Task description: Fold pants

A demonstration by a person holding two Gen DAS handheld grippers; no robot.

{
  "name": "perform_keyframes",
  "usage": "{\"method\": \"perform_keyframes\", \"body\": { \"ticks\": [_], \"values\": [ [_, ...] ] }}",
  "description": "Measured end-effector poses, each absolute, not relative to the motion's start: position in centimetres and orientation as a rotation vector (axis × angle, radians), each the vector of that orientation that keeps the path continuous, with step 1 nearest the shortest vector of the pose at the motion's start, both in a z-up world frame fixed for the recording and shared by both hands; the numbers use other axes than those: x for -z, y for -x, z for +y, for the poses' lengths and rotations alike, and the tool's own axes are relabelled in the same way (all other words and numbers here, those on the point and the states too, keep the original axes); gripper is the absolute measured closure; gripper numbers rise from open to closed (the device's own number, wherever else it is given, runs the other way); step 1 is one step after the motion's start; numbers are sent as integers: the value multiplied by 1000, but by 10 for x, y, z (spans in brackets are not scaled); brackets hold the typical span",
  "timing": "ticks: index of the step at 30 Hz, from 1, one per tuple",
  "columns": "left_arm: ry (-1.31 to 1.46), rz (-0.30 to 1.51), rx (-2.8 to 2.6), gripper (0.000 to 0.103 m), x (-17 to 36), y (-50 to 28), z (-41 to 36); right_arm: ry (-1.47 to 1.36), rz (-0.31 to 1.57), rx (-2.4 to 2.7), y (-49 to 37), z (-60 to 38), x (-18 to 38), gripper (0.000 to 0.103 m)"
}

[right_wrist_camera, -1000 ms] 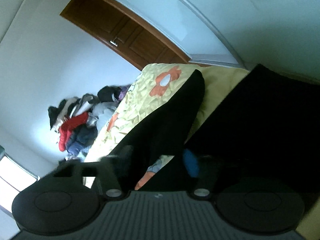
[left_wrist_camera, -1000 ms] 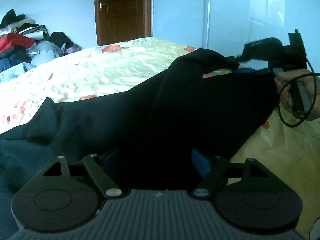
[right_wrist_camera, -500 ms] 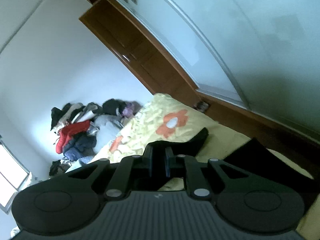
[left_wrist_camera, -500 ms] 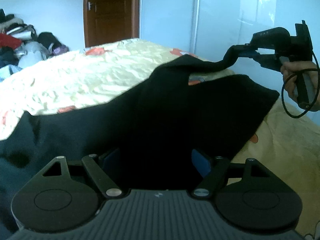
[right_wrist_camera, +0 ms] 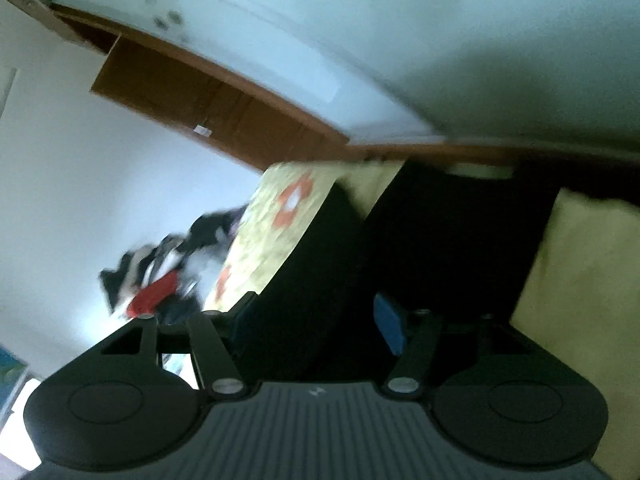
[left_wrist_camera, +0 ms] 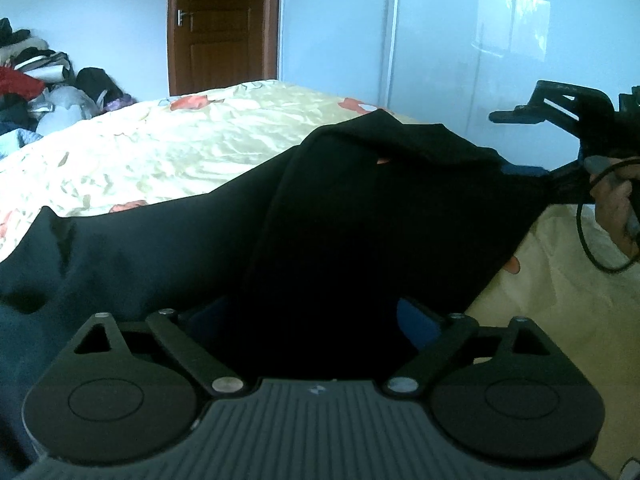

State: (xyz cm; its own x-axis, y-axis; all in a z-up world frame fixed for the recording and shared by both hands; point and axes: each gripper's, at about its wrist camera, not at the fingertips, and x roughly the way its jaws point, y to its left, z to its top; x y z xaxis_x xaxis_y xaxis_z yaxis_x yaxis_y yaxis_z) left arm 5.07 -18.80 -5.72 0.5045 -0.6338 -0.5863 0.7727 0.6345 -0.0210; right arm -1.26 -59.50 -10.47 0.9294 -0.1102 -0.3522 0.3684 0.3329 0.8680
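Black pants (left_wrist_camera: 340, 216) lie spread on a yellow floral bedspread (left_wrist_camera: 168, 148). My left gripper (left_wrist_camera: 316, 320) stands wide open, its blue pads on either side of the near cloth. My right gripper (right_wrist_camera: 316, 316) is open in its own tilted, blurred view, with a pant leg (right_wrist_camera: 320, 264) running between its fingers. It also shows in the left wrist view (left_wrist_camera: 516, 148) at the right, jaws apart around the far edge of the pants, held by a hand.
A pile of clothes (left_wrist_camera: 36, 80) sits past the bed at the left. A brown wooden door (left_wrist_camera: 222, 24) and a pale wardrobe wall (left_wrist_camera: 460, 40) stand behind the bed. A black cable (left_wrist_camera: 588, 232) hangs from the right gripper.
My right gripper was shut and raised half a second ago. It has now opened and dropped back down over the pant leg. The left gripper has stayed open.
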Motion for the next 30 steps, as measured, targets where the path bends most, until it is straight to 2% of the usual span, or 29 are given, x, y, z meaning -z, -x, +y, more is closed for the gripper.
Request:
{"method": "perform_keyframes", "body": {
  "ticks": [4,11,13,14,15,16,19,30],
  "values": [
    [-271,594,860,5,58,-49,-189,-1211,280,327,-6,-589,112,42],
    [-268,599,864,2,59,-50,-189,-1145,187,442,-32,-592,113,41],
    [-266,599,866,2,59,-50,-188,-1115,176,449,-38,-597,115,46],
    [-263,599,867,3,59,-50,-188,-1109,179,443,-41,-599,115,64],
    [-258,597,869,4,58,-50,-187,-1114,191,428,-43,-602,116,92],
    [-256,593,871,5,58,-50,-186,-1136,203,402,-46,-606,119,99],
    [-254,585,881,8,53,-51,-187,-1155,183,347,-41,-611,115,99],
    [-363,472,865,8,39,-61,-211,-1044,-18,125,-30,-630,11,99]
  ]
}}
